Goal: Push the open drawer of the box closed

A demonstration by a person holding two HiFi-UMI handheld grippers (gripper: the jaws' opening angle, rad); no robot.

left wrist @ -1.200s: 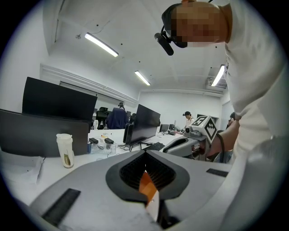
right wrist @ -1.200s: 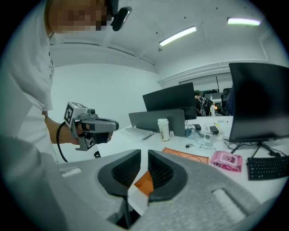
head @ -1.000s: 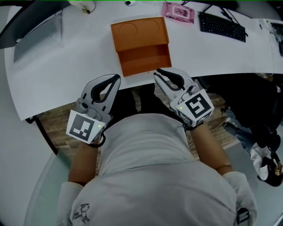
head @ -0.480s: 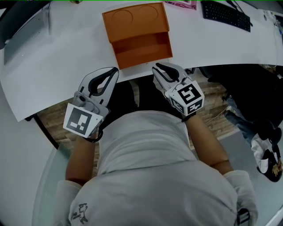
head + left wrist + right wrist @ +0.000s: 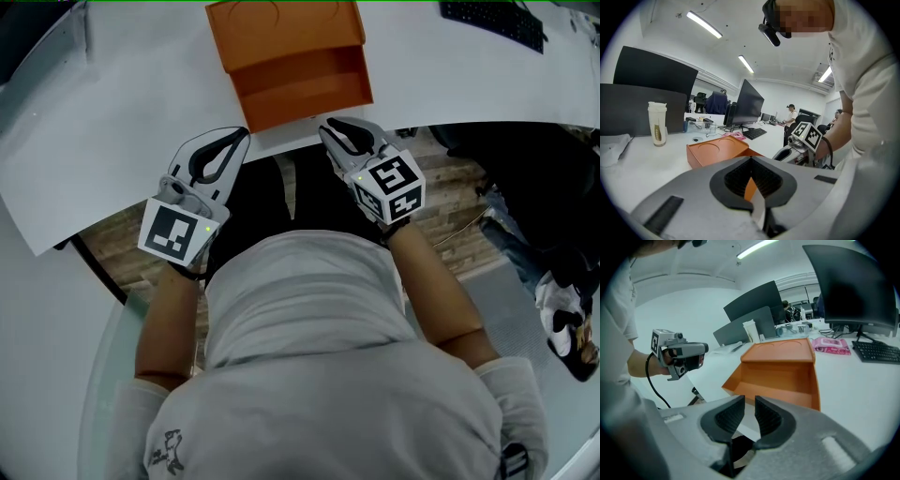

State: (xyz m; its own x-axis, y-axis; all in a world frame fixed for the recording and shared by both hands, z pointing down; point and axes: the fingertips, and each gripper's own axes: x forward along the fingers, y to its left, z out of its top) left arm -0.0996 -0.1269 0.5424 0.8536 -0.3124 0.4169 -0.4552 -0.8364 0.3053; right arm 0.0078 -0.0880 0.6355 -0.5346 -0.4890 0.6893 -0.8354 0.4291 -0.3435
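The orange box (image 5: 281, 26) lies on the white table (image 5: 122, 122), its open drawer (image 5: 302, 86) pulled out toward the table's front edge. My right gripper (image 5: 328, 128) hovers at that edge, just before the drawer's right front corner. Its jaws have just been opening and stand a narrow gap apart (image 5: 750, 405) with nothing between them; the empty drawer (image 5: 780, 378) lies straight ahead. My left gripper (image 5: 244, 135) hangs at the edge left of the drawer, apart from it. Its tips (image 5: 751, 159) meet, shut on nothing.
A black keyboard (image 5: 492, 22) lies at the back right, with a pink packet (image 5: 829, 345) and a monitor (image 5: 853, 287) near it. A white cup (image 5: 657, 124) stands far left. The person's torso fills the space below the table edge (image 5: 281, 142).
Both grippers have closed in on the table's front edge and the drawer front. The right one has rolled and its jaws have parted a little. The box now sits higher in the head view.
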